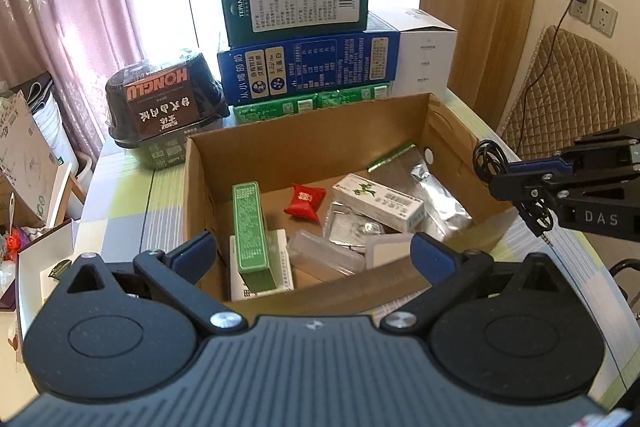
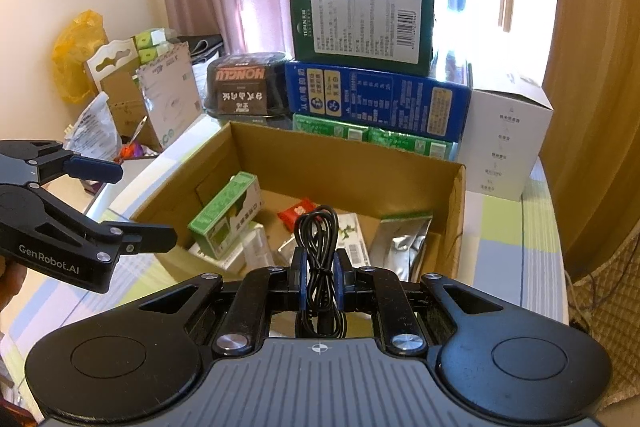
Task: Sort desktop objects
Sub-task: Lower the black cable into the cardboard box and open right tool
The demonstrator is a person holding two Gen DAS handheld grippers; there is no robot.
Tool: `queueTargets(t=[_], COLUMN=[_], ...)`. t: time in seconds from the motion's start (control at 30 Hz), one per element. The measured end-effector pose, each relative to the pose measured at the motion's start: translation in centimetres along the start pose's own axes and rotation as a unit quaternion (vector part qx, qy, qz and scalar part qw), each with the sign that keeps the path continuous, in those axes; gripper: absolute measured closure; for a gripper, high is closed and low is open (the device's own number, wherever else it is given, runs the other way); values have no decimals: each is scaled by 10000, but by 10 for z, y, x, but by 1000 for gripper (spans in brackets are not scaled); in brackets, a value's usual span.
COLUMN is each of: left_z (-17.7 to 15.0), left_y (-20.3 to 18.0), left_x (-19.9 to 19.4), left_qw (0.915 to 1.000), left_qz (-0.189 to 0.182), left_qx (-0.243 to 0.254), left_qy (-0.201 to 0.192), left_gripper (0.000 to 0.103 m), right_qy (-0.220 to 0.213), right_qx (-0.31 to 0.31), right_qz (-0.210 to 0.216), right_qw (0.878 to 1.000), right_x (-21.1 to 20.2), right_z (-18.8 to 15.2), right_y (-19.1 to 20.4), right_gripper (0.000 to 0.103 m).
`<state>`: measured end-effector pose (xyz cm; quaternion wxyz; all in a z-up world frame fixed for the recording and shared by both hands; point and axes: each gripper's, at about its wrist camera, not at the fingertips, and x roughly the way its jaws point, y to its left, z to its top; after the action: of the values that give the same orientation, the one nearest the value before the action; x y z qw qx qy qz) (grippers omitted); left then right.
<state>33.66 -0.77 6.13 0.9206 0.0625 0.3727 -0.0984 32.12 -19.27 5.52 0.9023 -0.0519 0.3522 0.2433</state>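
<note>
Your right gripper (image 2: 319,281) is squeezed tight on the coiled black cable (image 2: 318,239), near the open brown cardboard box (image 2: 456,219), likely to drop it in. Your left gripper (image 1: 314,253) is wide open, holding nothing.

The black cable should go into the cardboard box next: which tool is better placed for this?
The right tool: it is shut on the black cable, near the cardboard box. The left tool is open and holds nothing.
</note>
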Motion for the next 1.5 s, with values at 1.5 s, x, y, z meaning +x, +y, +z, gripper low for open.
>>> queueTargets(t=[1.5], left_z=[28], left_y=[27], left_x=[52], left_qw=[9995], left_qz=[-97], left_qx=[-256], left_qy=[165], left_gripper=[1], right_qy=[86], right_qx=[432], right_qz=[10], right_qw=[9990], right_x=[61], right_z=[35], right_y=[-25], right_gripper=[90])
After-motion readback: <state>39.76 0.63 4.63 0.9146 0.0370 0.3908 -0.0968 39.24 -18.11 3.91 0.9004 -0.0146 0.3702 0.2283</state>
